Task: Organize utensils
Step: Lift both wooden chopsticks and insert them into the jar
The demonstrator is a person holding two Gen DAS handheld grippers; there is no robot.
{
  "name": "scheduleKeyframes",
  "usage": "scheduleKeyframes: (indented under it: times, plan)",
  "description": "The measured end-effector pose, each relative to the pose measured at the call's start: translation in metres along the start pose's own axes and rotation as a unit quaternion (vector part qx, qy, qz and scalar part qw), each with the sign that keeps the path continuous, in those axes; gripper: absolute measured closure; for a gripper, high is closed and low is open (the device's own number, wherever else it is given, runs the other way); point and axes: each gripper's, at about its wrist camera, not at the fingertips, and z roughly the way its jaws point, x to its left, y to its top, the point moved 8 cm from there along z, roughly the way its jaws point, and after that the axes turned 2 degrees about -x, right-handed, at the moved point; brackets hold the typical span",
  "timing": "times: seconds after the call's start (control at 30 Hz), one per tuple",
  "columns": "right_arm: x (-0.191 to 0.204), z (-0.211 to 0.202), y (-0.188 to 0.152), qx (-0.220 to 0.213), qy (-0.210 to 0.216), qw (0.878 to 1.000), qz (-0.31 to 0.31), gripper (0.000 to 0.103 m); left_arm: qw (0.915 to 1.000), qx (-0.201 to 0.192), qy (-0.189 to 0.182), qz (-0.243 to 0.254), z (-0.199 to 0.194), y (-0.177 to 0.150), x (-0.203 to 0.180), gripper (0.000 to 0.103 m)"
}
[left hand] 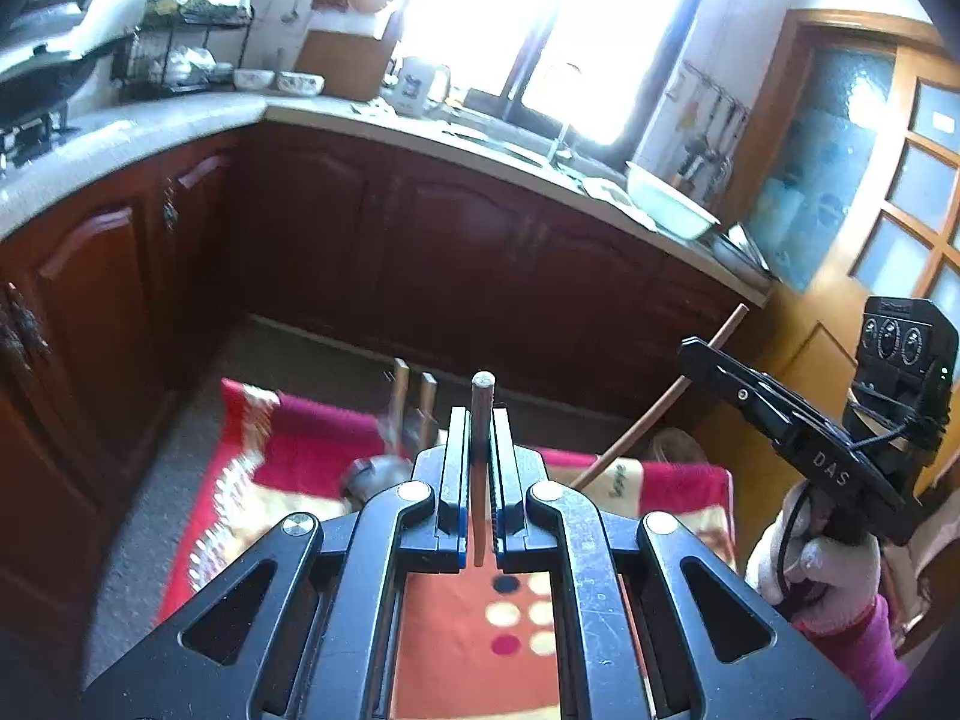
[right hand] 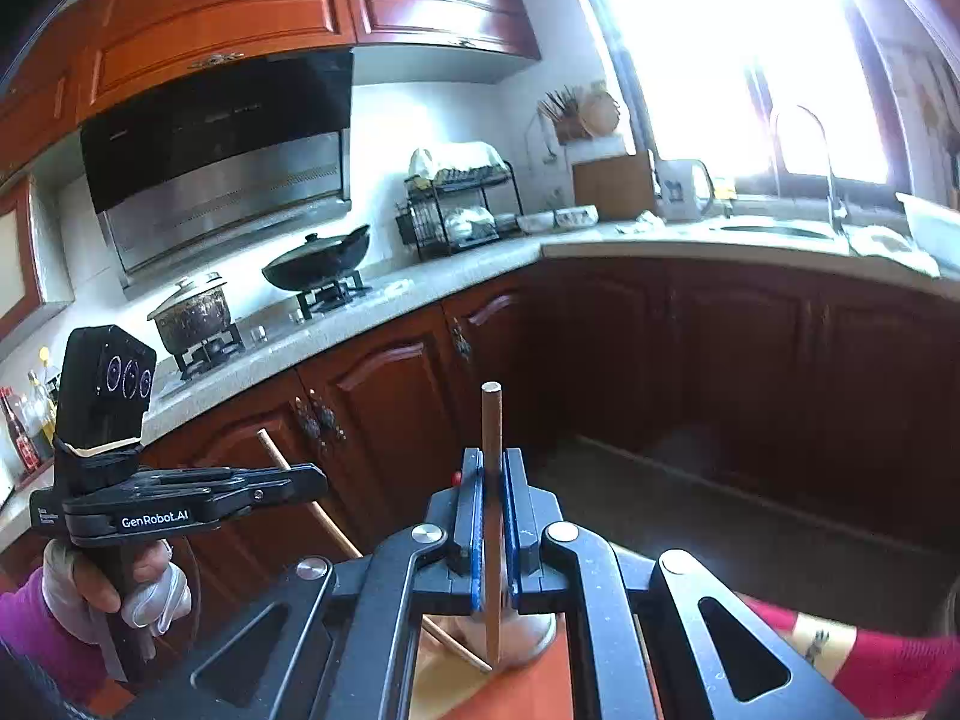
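- While both hands are held above the floor, the kitchen's L-shaped tabletop (right hand: 456, 282) runs along two walls, dark red-brown cabinet doors (right hand: 384, 396) beneath it.
- A black range hood (right hand: 222, 144) hangs over the stove, where a lidded wok (right hand: 318, 264) and a smaller lidded pot (right hand: 192, 312) sit on burners along the tabletop's left stretch.
- In the tabletop's corner stands a black wire dish rack (right hand: 462, 210); further right, near the bright window, a white kettle (right hand: 681, 189) and the sink faucet (right hand: 810, 162).
- Below the hands lies a red and orange patterned cloth (left hand: 312, 450), spread over a surface I cannot make out; blurred utensils (left hand: 408, 414) rest on it near its far edge.
- The left claw (left hand: 480, 450) is closed on a wooden chopstick (left hand: 482, 420), which runs between its blue pads and sticks out past the tips.
- The right claw (right hand: 492, 504) is likewise clamped on a second chopstick (right hand: 492, 480), its end rising above the tips.
- Each gripper is carried by a white-gloved hand (right hand: 114, 594) with a magenta sleeve (left hand: 864, 654).
- The two held chopsticks are well apart, both up in the air over the cloth.
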Motion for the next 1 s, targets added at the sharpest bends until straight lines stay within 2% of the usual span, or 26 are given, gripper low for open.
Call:
scheduleKeyframes:
  times: [0.2, 0.43, 0.77, 1.0]
  plan:
    - [0.006, 0.036, 0.01, 0.0, -0.003, 1.0, -0.008, 0.098, 0.9994, -0.001, 0.034, 0.003, 0.016, 0.017, 0.025, 0.099]
    - [-0.002, 0.086, -0.014, 0.036, -0.012, 0.999, -0.013, 0.098, 0.997, 0.039, 0.066, 0.014, 0.066, -0.006, 0.043, 0.099]
    - [-0.028, 0.14, -0.075, 0.105, -0.014, 0.994, 0.017, 0.098, 0.9952, 0.073, 0.065, 0.008, 0.109, -0.031, 0.044, 0.099]
    - [-0.038, 0.147, -0.088, 0.116, 0.007, 0.992, 0.053, 0.096, 0.9951, 0.071, 0.069, 0.0, 0.117, -0.032, 0.045, 0.098]
